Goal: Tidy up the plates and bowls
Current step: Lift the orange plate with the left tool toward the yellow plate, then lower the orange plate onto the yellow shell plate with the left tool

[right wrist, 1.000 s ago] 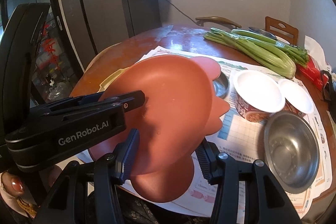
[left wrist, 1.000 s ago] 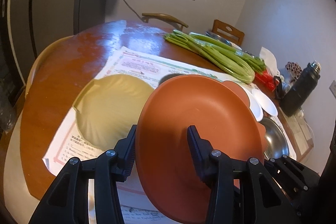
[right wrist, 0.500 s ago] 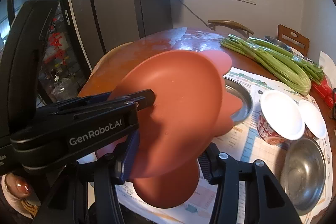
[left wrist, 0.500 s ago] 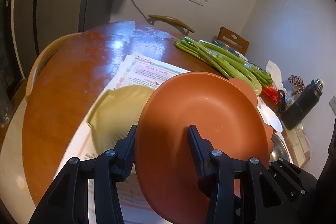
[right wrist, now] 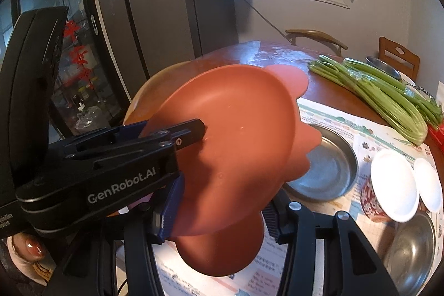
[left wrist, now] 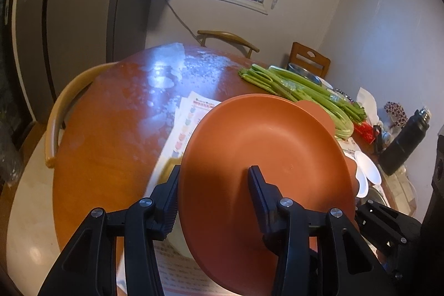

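Observation:
My left gripper [left wrist: 213, 193] is shut on the rim of an orange-red plate with lobed handles [left wrist: 266, 157] and holds it tilted above the table; the left gripper also shows in the right wrist view [right wrist: 191, 129]. My right gripper [right wrist: 222, 212] is open, with the same plate [right wrist: 236, 129] between and above its fingers, not clamped. A steel plate [right wrist: 330, 165], two white bowls [right wrist: 394, 187] [right wrist: 428, 185] and a steel bowl [right wrist: 410, 248] lie on the paper. The yellow plate is almost hidden under the held plate.
Printed paper sheets [left wrist: 194, 113] cover the round wooden table [left wrist: 111, 129]. Celery stalks [right wrist: 374, 93] lie at the back right. A black bottle [left wrist: 405, 140] stands at the right edge. Chairs [left wrist: 227, 38] stand around the table.
The left gripper has lifted the orange-red plate higher and farther back from the table; the yellow plate has dropped nearly out of view beneath it. The steel plate now shows more in the right wrist view.

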